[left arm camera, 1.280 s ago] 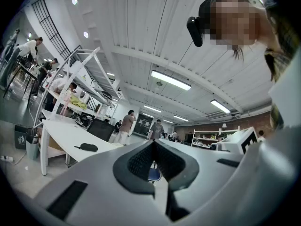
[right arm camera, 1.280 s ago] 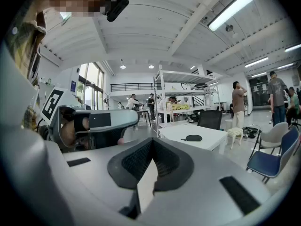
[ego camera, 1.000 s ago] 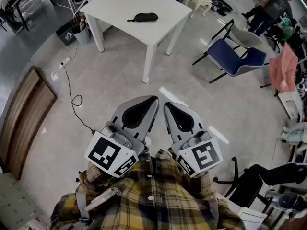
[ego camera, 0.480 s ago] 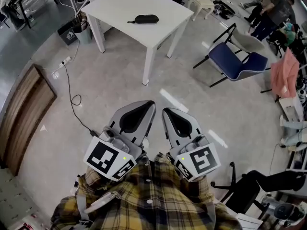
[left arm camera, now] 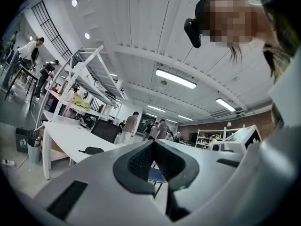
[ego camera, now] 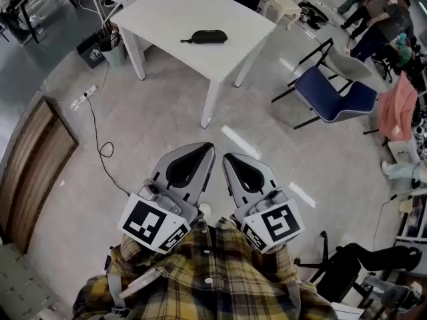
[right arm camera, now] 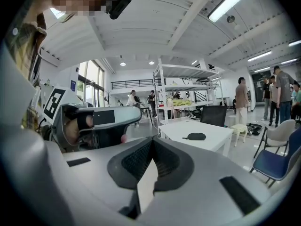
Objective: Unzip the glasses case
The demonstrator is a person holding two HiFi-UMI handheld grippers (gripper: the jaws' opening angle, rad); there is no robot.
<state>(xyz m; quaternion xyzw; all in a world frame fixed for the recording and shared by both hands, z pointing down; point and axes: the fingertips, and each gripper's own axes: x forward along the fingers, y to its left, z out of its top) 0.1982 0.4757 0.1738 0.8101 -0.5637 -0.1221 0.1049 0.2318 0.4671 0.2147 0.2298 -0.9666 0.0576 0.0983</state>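
The glasses case (ego camera: 208,37) lies zipped near the middle of the white desk (ego camera: 167,9), well apart from both grippers. The left gripper (ego camera: 208,149) and right gripper (ego camera: 227,159) are each pressed together and empty, side by side at the person's chest. The likely risk is that tugging the small zipper pull without pinning the loose case would drag it toward the desk's edge.

The glasses case (ego camera: 209,37) is too small for any detail.

One glasses case (ego camera: 209,37); one white table (ego camera: 163,15); one blue chair (ego camera: 333,93)
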